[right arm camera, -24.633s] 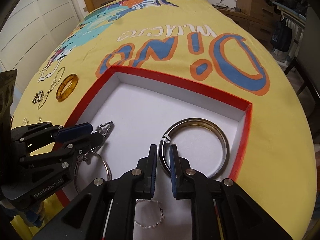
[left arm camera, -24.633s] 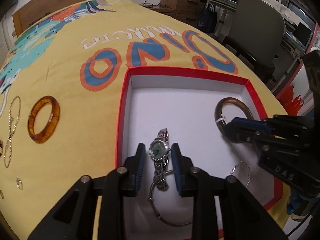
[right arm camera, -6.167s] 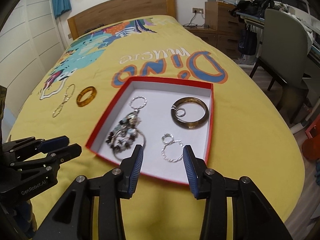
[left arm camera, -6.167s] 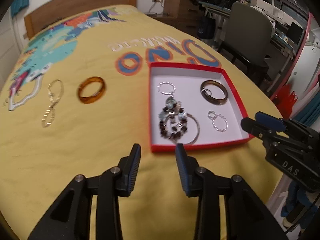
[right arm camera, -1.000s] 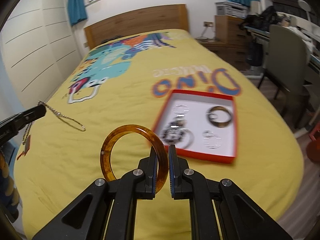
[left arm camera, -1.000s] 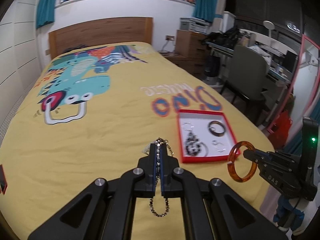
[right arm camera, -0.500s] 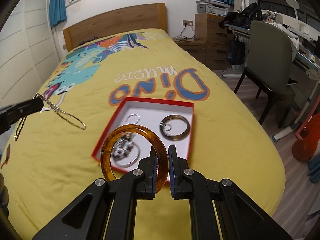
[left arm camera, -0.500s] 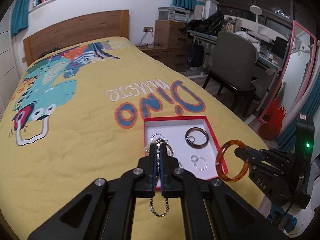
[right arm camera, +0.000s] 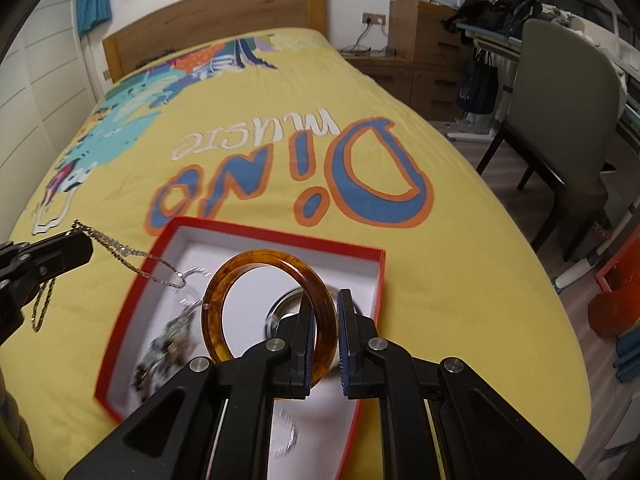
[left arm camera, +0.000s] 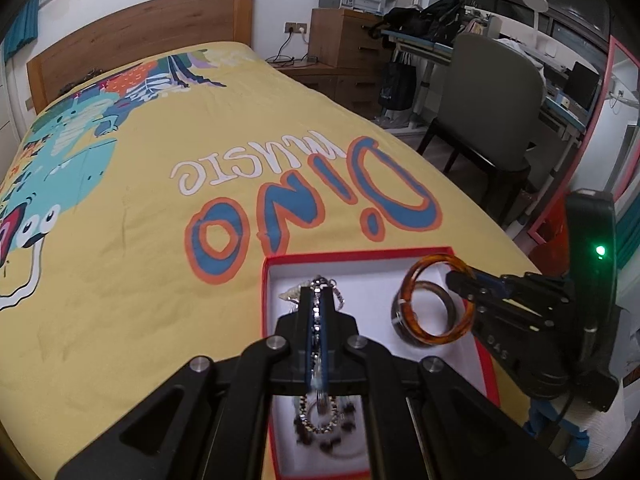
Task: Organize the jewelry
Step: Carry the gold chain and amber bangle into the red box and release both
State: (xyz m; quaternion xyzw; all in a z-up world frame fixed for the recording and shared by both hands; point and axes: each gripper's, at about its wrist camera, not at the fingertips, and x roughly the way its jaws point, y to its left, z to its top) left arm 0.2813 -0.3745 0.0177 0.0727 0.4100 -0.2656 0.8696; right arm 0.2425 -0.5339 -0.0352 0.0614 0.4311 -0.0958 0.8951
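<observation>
Both grippers were matte black plastic with chunky angular linkage arms and blue pads lining the insides of the fingers. The left gripper [left arm camera: 317, 312] had round silver screw heads at its joints, same as the right gripper [right arm camera: 323, 332]. Seen from the left wrist camera, the right one's body carried embossed "DAS" lettering, a small green light glowing on its upright black housing, and a black cable underneath.

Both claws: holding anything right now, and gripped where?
Left claw pinches the chain necklace partway along, both ends dangling. Right claw has the amber bangle by its rim, though its fingers look slightly parted there.
</observation>
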